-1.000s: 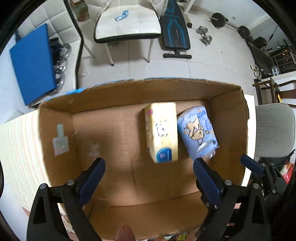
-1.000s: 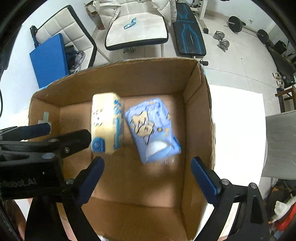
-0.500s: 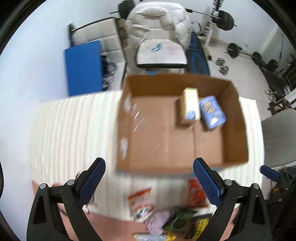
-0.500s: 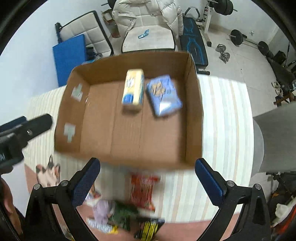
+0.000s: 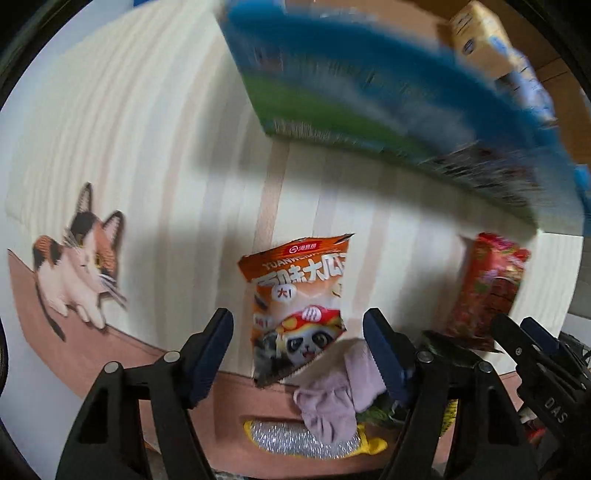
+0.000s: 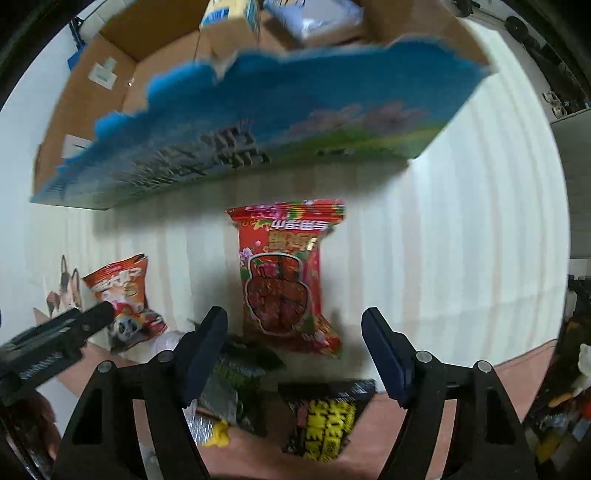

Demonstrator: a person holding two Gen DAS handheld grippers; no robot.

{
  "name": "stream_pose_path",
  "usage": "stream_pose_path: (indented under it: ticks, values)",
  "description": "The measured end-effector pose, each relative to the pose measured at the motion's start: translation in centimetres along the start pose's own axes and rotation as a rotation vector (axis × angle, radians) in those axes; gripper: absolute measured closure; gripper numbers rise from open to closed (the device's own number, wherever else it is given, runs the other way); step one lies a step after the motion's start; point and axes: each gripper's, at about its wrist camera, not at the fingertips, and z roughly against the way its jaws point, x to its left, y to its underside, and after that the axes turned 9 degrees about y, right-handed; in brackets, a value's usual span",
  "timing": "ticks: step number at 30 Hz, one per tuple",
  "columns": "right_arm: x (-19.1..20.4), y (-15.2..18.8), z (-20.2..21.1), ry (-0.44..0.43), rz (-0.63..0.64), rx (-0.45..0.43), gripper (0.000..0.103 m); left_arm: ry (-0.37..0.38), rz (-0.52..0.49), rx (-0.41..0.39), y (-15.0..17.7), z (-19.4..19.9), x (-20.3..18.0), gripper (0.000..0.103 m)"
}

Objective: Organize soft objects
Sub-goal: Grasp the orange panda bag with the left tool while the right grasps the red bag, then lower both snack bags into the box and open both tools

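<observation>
Left wrist view: left gripper (image 5: 298,350) low over the striped surface (image 5: 147,155), jaws spread wide, nothing held. One orange panda snack bag (image 5: 297,302) flat on the surface, lower part lying between the jaws. One lilac cloth (image 5: 338,395) bunched just below it, overlapping one silver-and-yellow packet (image 5: 295,441). One red snack bag (image 5: 485,291) off right, near the box. One cardboard box (image 5: 369,96) above, blue-green printed wall facing the camera, blurred. One yellow pack (image 5: 476,37) inside at top right. One printed cat (image 5: 79,266) at left on the surface. Right gripper tip poking in at lower right.

Right wrist view: right gripper (image 6: 294,354) also low, jaws wide apart, empty. One red snack bag (image 6: 286,273) centred ahead, bottom edge between the jaws. One orange panda bag (image 6: 123,299) at left, left gripper tip across it. One dark green packet (image 6: 236,373) and one black-yellow packet (image 6: 327,421) near the bottom edge. Box (image 6: 258,122) behind, open top showing one yellow pack (image 6: 231,11) and one pale blue pack (image 6: 317,18) side by side.
</observation>
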Motion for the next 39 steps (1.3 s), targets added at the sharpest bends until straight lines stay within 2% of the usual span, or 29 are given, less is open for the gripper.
stream_pose_path:
  ticks: [7,9,10,11,12,13,17,23,29,33,39]
  values:
    - [1.2,-0.4,-2.6,0.046,-0.003,0.047,0.026,-0.005,0.030,0.049,-0.9,-3.2,0.7,0.032]
    - [1.3,-0.3,-3.1,0.056,-0.004,0.062,0.030,0.001,0.035,0.043,-1.0,-3.6,0.7,0.033]
    - [1.3,-0.2,-3.4,0.058,-0.004,0.071,0.037,0.000,0.036,0.042,-0.9,-3.8,0.7,0.044]
    - [1.2,-0.1,-3.7,0.062,-0.005,0.079,0.039,-0.002,0.037,0.044,-0.8,-3.9,0.8,0.051]
    - [1.1,0.1,-3.9,0.057,-0.006,0.084,0.040,0.002,0.038,0.052,-0.6,-4.2,0.8,0.054]
    - [1.1,0.3,-4.0,0.051,-0.008,0.089,0.046,0.004,0.041,0.043,-0.8,-4.2,1.1,0.054]
    - [0.7,1.3,-3.8,0.059,0.006,0.080,0.051,-0.005,0.040,0.031,-0.5,-3.6,1.6,0.058]
    - [-1.3,2.8,-1.9,0.050,0.025,0.054,0.054,0.001,0.021,-0.043,2.1,0.3,0.9,0.058]
    - [-3.3,4.7,3.3,0.010,0.053,-0.021,0.054,0.049,-0.027,-0.120,5.3,5.1,-1.0,0.058]
    - [-3.9,6.2,7.8,-0.017,0.078,-0.094,0.054,0.113,-0.073,-0.165,7.1,8.7,-3.3,0.058]
    - [-4.4,5.5,13.8,-0.131,0.077,-0.138,0.054,0.206,-0.158,-0.218,5.9,14.9,-7.3,0.058]
